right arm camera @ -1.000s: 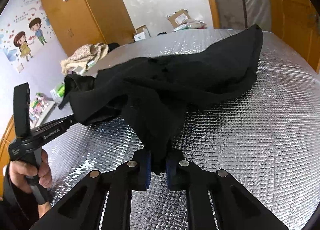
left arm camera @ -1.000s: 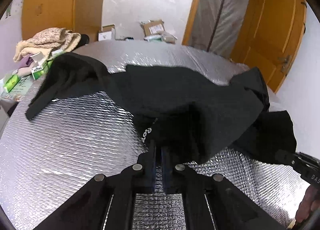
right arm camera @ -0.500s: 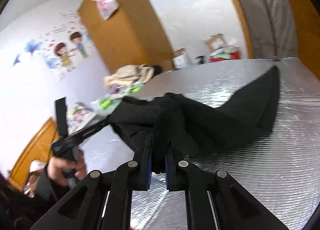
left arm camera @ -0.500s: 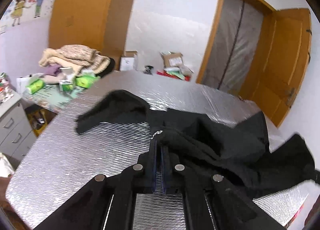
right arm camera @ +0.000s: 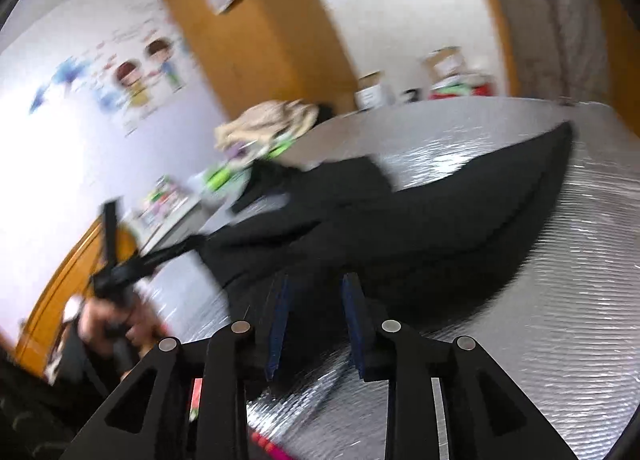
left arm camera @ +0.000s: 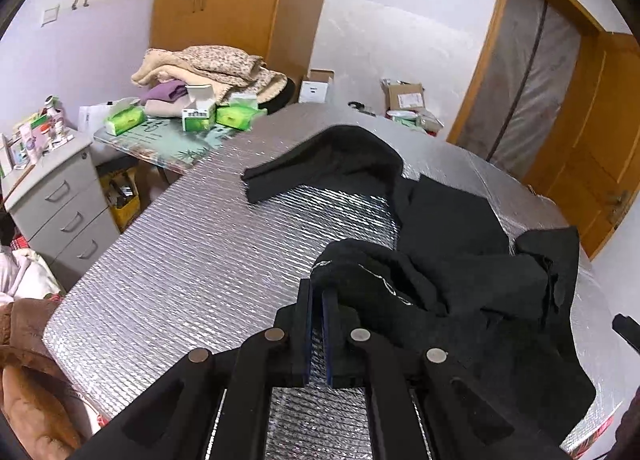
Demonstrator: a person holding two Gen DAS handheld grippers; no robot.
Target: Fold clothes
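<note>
A black garment [left arm camera: 448,260] lies spread and rumpled across the silver quilted table [left arm camera: 192,260], not folded in any tidy way. In the left wrist view it fills the right half of the frame, with one sleeve-like arm of cloth running off toward the upper middle of the picture and ending in a cuff near the table's far edge. Its bulk bunches up right at the left gripper [left arm camera: 316,324], whose pads are pressed together on a fold of the black cloth at the lower middle of the frame.

In the right wrist view everything is smeared by motion. The right gripper [right arm camera: 316,324] has its blue pads well apart, with the dark cloth lying just ahead of and between them; whether cloth touches either pad I cannot tell through the blur. From here the garment's long axis runs from the lower left up toward the upper right of the frame, tapering to a point near the table's far side. The left gripper shows at the left of that frame, in a hand [right arm camera: 108,320].

The matter to watch, I'd judge, is that the cloth sits straight ahead of the parted right fingers, closer to them than any other part of the garment, while the left side is the anchored end
</note>
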